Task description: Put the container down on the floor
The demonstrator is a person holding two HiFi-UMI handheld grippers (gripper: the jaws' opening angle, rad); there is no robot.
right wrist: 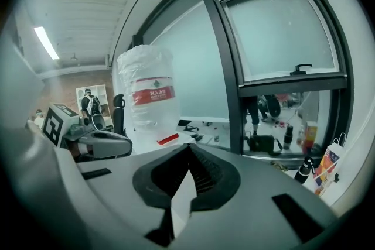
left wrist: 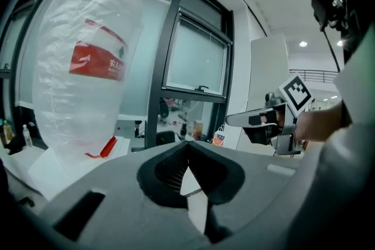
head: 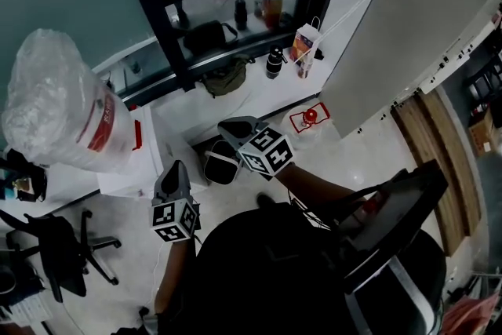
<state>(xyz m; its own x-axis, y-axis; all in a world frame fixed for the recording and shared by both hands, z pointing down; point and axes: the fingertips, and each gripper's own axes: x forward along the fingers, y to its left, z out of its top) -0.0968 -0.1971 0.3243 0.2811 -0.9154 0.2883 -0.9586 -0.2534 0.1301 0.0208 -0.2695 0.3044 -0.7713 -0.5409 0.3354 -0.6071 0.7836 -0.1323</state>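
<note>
One water jug (head: 59,102), wrapped in clear plastic with a red label, stands upright on a white desk (head: 137,169) at the left by the frosted glass. It is not on the floor, and neither gripper touches it. One black office chair (head: 55,247) sits below the desk. Two grippers: left gripper (head: 176,166) is near the desk edge and right gripper (head: 225,126) is over pale floor (head: 369,145). Both claws are pinched together, nothing in them. On the window ledge there are one black bag (head: 208,35), one paper bag (head: 306,43) and one black bottle (head: 273,63). Only the right gripper view shows a person (right wrist: 88,105) by the back shelves. Only the left gripper view shows the hand (left wrist: 316,123) on the right gripper. Open floor lies between the desk and the window wall.
</note>
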